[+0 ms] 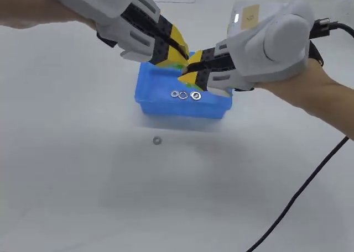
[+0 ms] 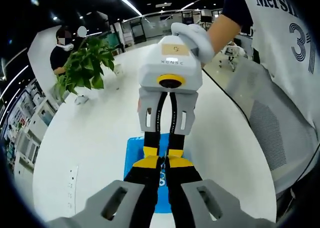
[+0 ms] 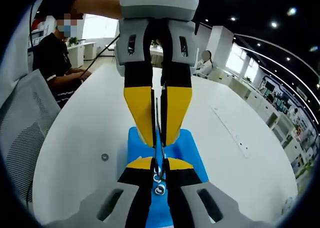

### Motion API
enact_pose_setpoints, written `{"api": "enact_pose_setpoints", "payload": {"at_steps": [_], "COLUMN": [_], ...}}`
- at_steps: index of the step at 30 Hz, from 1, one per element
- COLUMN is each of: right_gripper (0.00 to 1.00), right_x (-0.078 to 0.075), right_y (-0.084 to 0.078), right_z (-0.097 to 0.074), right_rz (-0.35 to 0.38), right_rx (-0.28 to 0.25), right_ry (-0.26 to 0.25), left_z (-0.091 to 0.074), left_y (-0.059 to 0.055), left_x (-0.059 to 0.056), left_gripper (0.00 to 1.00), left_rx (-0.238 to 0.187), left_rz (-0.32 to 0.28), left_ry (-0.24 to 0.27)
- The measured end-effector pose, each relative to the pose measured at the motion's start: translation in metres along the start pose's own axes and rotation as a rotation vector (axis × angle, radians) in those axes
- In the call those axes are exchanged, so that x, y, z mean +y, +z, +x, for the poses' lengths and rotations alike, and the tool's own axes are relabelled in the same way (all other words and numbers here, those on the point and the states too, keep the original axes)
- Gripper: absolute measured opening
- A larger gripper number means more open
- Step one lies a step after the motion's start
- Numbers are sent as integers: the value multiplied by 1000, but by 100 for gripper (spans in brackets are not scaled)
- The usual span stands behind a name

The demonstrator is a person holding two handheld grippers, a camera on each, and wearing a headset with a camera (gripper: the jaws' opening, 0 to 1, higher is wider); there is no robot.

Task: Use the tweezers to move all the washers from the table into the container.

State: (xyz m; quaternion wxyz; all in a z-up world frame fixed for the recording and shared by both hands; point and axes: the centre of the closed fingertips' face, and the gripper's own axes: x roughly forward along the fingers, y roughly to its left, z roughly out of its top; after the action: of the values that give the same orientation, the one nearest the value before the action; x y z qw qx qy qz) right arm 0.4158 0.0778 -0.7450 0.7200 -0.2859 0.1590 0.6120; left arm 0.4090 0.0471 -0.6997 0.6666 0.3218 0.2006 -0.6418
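Overhead, yellow tips meet above the blue container (image 1: 182, 107)

Directly over the container, the left gripper (image 1: 178, 57) reaches in from its far left side and the right gripper (image 1: 191, 78) from its right, their yellow tips nearly touching. In the right gripper view, a thin pair of tweezers (image 3: 157, 113) runs down the slit between the left gripper's jaws and on between the right gripper's own jaws, pointing into the container. Both sets of jaws are drawn together on the tweezers, with only that narrow slit left between them. Three washers (image 1: 183, 95) lie in a short row inside the container, close to its near wall and just under the right gripper's tips. A lone washer (image 1: 157, 141) sits flat on the white surface (image 1: 83, 169) a little in front of the container, well apart from both grippers. A black cable (image 1: 298, 191) trails across the surface off to the container's right.
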Motion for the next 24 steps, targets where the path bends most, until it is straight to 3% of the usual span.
{"api": "enact_pose_setpoints", "payload": {"at_steps": [6,14,19,24], "right_gripper": [10,10,10,11], "right_x": [-9,-5,-6,-5], "right_y": [-20,-29,-27,-26], "right_z": [13,20,17,16], "right_rz": [57,90,109,105], "right_rx": [12,21,15,20], "right_ry": [12,22,11,12], "left_z": [14,23,23,23], "left_y": [-11,-20,-20,-18], "left_x": [6,6,11,6], "left_gripper": [8,8,8,8], "left_rx": [-8,1,-37,-23], "left_rz": [-47,-76,-133,-106], "left_ry": [-10,-31,-27,-30]}}
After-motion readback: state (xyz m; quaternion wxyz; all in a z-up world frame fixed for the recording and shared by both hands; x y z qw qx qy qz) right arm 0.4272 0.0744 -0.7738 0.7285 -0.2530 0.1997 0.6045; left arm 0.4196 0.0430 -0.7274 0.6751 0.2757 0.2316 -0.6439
